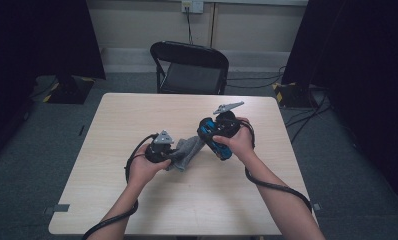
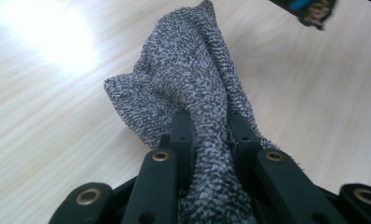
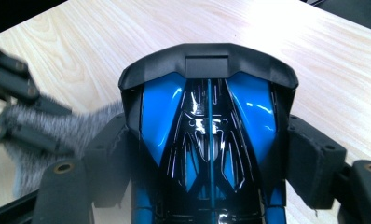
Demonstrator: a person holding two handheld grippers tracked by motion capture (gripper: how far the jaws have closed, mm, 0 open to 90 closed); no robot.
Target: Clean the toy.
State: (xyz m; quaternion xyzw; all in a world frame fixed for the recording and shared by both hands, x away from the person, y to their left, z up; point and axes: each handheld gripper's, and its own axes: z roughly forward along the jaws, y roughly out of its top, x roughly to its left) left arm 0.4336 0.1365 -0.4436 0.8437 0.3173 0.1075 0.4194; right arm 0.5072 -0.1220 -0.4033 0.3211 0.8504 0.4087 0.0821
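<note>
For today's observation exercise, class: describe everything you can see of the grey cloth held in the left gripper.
The grey cloth is a small terry-like rag, speckled light and dark grey, with a looped, nubbly weave. It is bunched and twisted, not spread flat. The left gripper pinches it between its black jaws, and the free part fans out beyond them over the pale wooden table. In the high view it reaches toward the blue and black toy car in the right gripper.
</note>
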